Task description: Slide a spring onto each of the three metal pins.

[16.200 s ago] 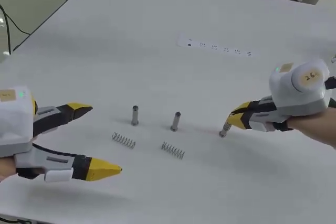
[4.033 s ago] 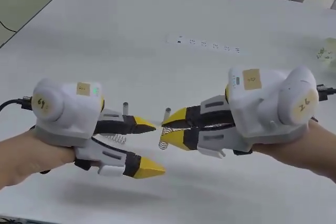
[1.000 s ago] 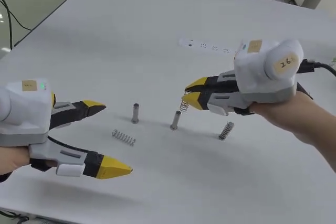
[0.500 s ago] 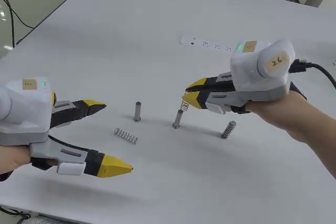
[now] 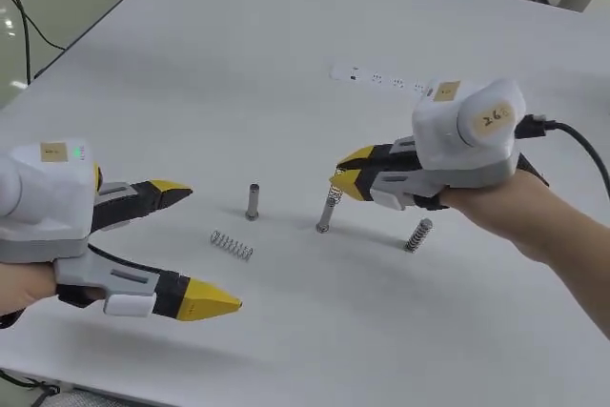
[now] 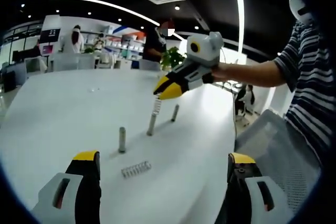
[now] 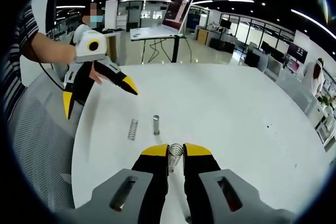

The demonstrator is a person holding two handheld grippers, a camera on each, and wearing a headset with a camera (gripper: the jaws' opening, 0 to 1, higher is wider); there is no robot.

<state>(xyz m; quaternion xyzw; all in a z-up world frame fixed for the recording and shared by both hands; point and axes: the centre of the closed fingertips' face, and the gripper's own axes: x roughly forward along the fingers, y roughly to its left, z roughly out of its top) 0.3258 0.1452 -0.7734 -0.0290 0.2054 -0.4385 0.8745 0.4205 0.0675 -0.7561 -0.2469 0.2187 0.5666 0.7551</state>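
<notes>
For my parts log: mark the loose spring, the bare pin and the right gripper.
loose spring (image 5: 231, 245), head view, its middle coils.
bare pin (image 5: 253, 202), head view, mid shaft.
right gripper (image 5: 337, 176), head view, midway between fingertips.

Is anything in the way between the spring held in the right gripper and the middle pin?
Nothing visible. The right gripper holds the spring right above the middle pin, its lower end at the pin's top. The loose spring and left gripper are off to the side.
</notes>
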